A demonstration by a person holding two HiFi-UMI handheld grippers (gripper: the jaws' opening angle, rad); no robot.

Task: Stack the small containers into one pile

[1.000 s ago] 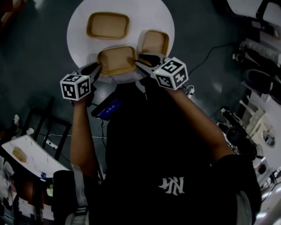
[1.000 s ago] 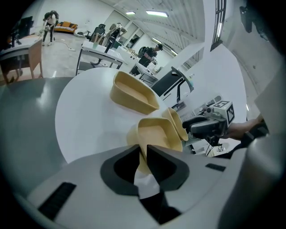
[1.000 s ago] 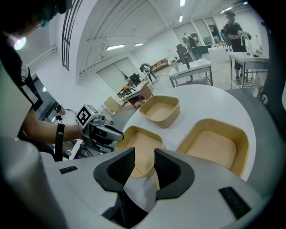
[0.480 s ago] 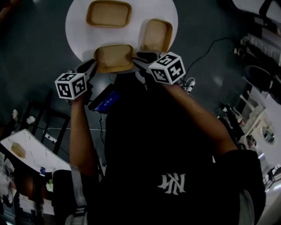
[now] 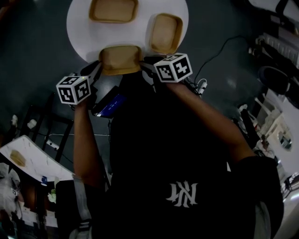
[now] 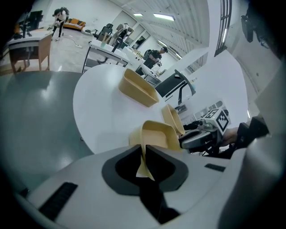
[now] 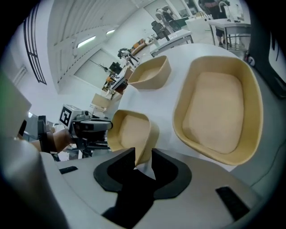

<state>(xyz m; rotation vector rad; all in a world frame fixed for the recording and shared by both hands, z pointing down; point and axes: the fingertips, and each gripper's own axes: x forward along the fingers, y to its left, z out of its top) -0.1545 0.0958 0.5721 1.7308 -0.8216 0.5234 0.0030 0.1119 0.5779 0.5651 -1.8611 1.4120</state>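
The near container (image 5: 120, 59), a shallow tan tray with rounded corners, sits at the near edge of the round white worktop (image 5: 140, 28), directly in front of us. We hold it from both sides. The left gripper (image 6: 144, 154) has its jaws on the tray's left end wall. They have just been closing, and the thin tan wall stands pinched between the two dark pads. The right gripper (image 7: 143, 156) has its jaws closed on the opposite end wall in the same way, with the rim rising between its pads. In each gripper view we see the other gripper across the tray, its marker cube facing us. The tray looks tilted in those views, but we cannot tell whether its base is clear of the worktop.

Just beyond the right gripper lies the right-hand container (image 5: 165, 32), a squarer tan tray that rests open side up, apart from the one we hold. The far container (image 5: 113, 9), longer and of the same colour, lies near the far rim of the worktop, well apart from the other two.

Below the worktop's near edge a dark device with a blue-lit screen (image 5: 112, 103) shows between our forearms. Dark grey floor (image 5: 37, 56) surrounds the worktop, and a black cable (image 5: 219, 51) trails across it on the right.
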